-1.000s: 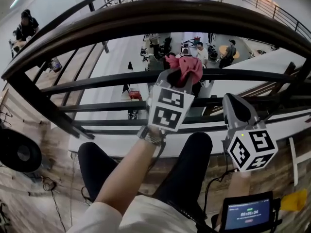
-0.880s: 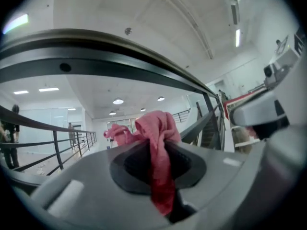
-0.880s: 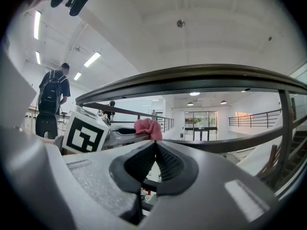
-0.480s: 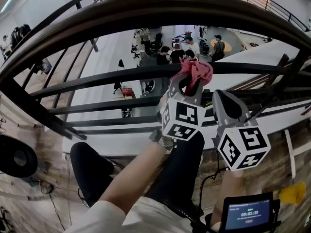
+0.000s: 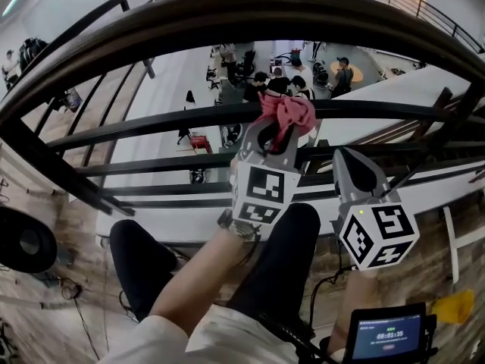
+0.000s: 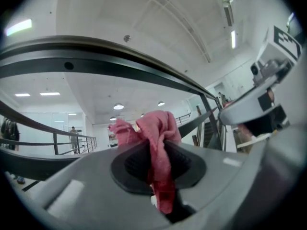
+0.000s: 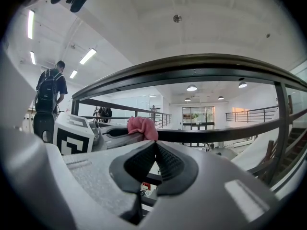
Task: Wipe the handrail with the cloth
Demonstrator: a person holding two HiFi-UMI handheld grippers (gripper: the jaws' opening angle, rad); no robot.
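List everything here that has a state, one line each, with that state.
left gripper: shut on the cloth.
cloth: bunched, pinched between the left jaws, level with the middle rail, below the handrail.
right gripper: shut, nothing between its jaws.
handrail: not touched by cloth or grippers.
screen: lit.

This is an upper gallery in a large, open office building. A dark curved handrail (image 5: 227,21) over horizontal rails (image 5: 151,123) edges a wood-plank floor (image 5: 45,309). It overlooks a lower level where people (image 5: 276,83) sit near a round table (image 5: 350,73). Strip lights (image 7: 87,56) line the white ceiling. A balcony (image 7: 254,113) and glass doors (image 7: 199,115) face it across the void.
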